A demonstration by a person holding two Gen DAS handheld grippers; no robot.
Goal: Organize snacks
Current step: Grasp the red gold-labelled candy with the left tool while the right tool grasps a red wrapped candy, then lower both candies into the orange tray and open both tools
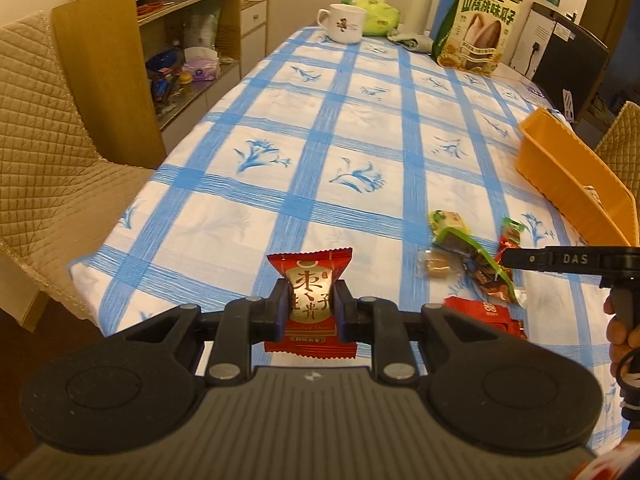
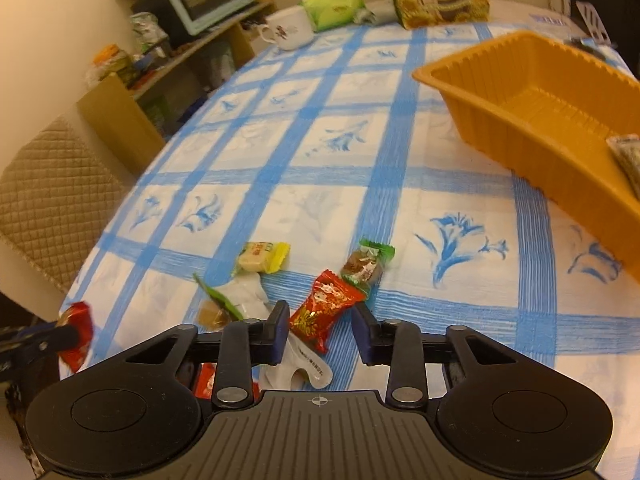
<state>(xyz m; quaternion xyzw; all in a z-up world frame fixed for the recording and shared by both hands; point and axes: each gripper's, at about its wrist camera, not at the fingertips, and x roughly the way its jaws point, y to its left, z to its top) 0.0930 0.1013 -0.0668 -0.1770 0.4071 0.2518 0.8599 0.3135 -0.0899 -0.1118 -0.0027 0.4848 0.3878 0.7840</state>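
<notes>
My left gripper (image 1: 310, 296) is shut on a red candied-date packet (image 1: 310, 280) and holds it above the near table edge; the packet also shows at the far left of the right wrist view (image 2: 76, 332). My right gripper (image 2: 320, 316) is open, its jaws on either side of a red snack packet (image 2: 324, 312) lying on the cloth. A green-ended snack (image 2: 366, 266), a yellow snack (image 2: 262, 258) and a brown candy (image 2: 210, 314) lie close by. The orange tray (image 2: 500, 116) stands to the right with one packet (image 2: 630, 160) in it.
The table has a blue-checked cloth (image 1: 340, 140). A white mug (image 1: 344, 22), a tissue pack (image 1: 376, 14), a thermos (image 1: 420, 4) and a sunflower-seed bag (image 1: 476, 28) stand at the far end. A quilted chair (image 1: 48, 152) and shelves (image 1: 192, 48) are left.
</notes>
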